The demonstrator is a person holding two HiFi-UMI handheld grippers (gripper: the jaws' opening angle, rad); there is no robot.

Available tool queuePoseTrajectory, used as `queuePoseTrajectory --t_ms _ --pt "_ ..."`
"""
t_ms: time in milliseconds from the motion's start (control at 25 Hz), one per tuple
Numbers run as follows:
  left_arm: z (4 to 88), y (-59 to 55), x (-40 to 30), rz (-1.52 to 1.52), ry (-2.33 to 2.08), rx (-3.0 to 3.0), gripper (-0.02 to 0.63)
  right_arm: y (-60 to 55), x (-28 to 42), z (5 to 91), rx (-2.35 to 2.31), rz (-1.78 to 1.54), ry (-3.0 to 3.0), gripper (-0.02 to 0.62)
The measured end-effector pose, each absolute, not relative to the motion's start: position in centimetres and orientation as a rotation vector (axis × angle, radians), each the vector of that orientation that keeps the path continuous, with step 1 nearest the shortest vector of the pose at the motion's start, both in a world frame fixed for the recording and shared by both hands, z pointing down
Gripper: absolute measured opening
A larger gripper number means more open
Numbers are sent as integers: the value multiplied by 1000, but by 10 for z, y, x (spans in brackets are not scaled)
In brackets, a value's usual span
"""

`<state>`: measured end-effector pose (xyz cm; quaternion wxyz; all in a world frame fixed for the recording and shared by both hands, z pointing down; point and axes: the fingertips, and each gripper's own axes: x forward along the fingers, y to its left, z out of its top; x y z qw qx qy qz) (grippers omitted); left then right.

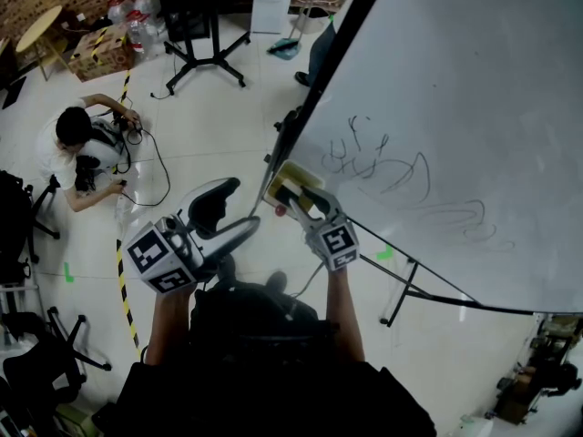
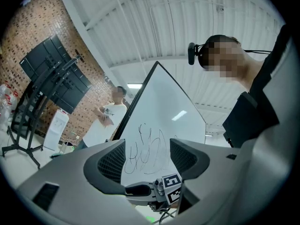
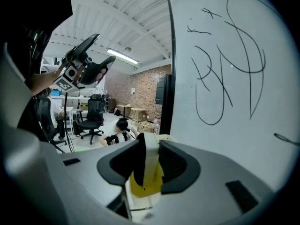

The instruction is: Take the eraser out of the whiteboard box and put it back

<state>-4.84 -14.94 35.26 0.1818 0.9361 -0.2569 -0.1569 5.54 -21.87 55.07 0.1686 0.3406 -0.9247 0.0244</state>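
Two hand-held grey tongs are at work beside the large white whiteboard (image 1: 455, 107) with black marker scribbles, which stands tilted on its black frame. The right gripper (image 1: 308, 206) is at the lower left corner of the whiteboard, and its jaws are clenched on the slab-shaped eraser (image 3: 149, 172), which has a pale body, a yellow part and a dark felt face. The eraser stands on its edge between the pads. Just under it, against the same corner of the whiteboard, hangs the small cream-coloured whiteboard box (image 1: 284, 173). The lower end of the eraser seems to be at the mouth of this box, but I cannot say how deep it sits. The left gripper (image 1: 241, 206) is held off to the side of the whiteboard's left edge, with its jaws released and nothing between them. I judge that the eraser is being set back into the box, though the same pose would also fit the lifting out. The next move, I think, asks to keep the slab in line with the narrow opening, to lower it fully, and only then to let the jaws go.
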Motion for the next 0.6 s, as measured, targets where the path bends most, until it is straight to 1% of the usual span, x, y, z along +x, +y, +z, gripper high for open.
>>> queuePoseTrajectory --t_ms 600 --pt "356 -153 -48 -441 -725 2637 291 -218 55 563 968 18 -2595 156"
